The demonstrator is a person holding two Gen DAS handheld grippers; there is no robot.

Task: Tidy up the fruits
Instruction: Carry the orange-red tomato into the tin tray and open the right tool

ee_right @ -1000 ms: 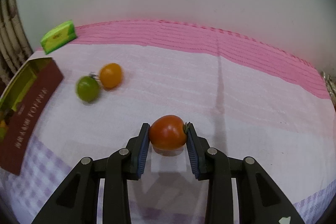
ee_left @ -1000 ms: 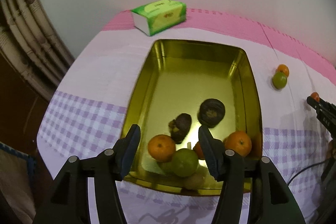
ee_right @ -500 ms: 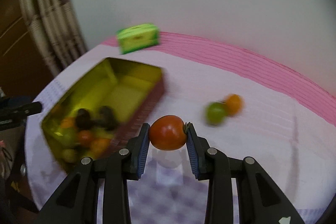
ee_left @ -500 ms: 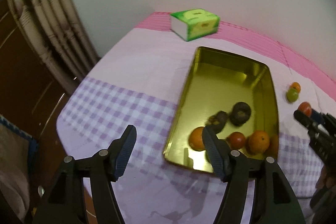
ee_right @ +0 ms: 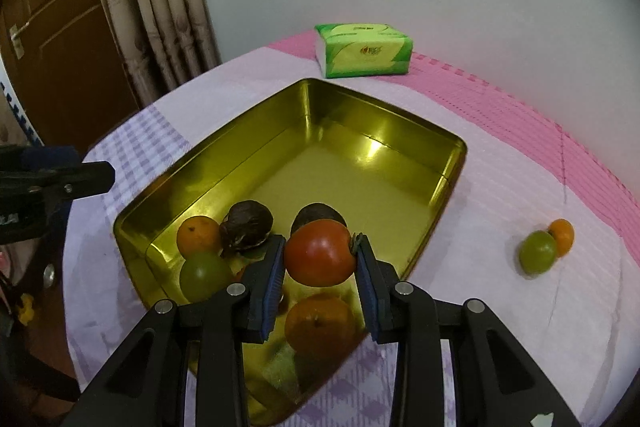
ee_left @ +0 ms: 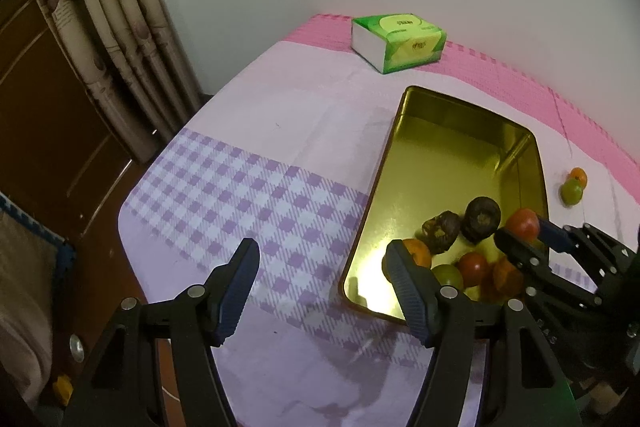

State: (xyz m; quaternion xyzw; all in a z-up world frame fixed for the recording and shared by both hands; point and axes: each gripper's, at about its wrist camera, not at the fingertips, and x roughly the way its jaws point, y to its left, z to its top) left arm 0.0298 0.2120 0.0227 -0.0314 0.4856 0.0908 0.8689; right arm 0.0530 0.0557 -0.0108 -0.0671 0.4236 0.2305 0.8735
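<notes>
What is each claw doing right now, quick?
Left gripper: open, nothing between its jaws, off beside the gold tin.
Right gripper: shut on a red tomato above the tin.

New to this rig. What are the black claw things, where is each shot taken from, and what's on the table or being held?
No robot here: a person carries a two-finger gripper in each hand, with a fisheye camera on each looking along its fingers. One picture is from the left hand's camera, the other from the right's.

The left gripper is open and empty over the checked tablecloth. The right gripper is shut on a red tomato, held above the gold tin.

The tin already holds oranges, a green fruit, a tomato and two dark wrinkled fruits. A green fruit and an orange one sit touching on the cloth, outside the tin. A green tissue pack lies behind.
</notes>
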